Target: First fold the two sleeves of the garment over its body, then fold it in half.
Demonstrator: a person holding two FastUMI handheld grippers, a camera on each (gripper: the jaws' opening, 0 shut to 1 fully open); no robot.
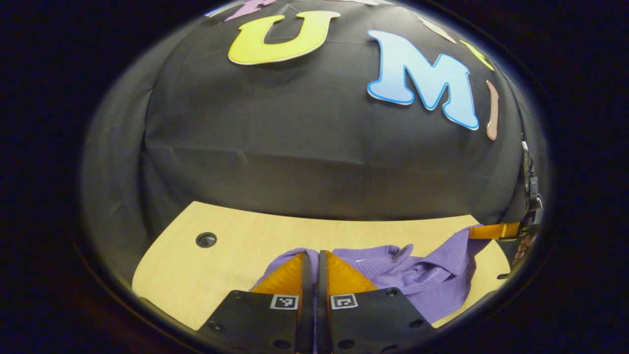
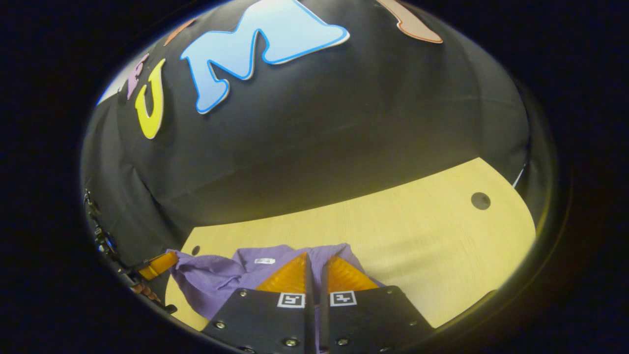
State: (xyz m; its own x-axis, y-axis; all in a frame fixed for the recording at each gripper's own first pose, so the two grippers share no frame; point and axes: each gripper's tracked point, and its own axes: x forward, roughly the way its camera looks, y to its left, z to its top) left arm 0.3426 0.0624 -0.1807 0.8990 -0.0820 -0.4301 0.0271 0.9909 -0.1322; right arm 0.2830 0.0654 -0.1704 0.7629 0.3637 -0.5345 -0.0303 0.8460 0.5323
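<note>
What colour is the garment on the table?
Purple, a plain knit with no pattern. The garment shows best in the left gripper view, bunched on the table.

The soft purple knitted garment [image 1: 422, 280] is one plain purple all over, with a tiny white tag [image 2: 264, 261] near its neck. The flat wooden table [image 1: 206, 275] is pale yellow-tan with thin light grain lines and a small round dark hole [image 1: 206, 240]. The left gripper [image 1: 314, 268] has bright orange fingers [image 1: 287, 278], black plates behind them, and little black-and-white square markers. The right gripper [image 2: 314, 270] has the same orange, black and white. The wall cloth [image 1: 295, 147] behind the table is black.
</note>
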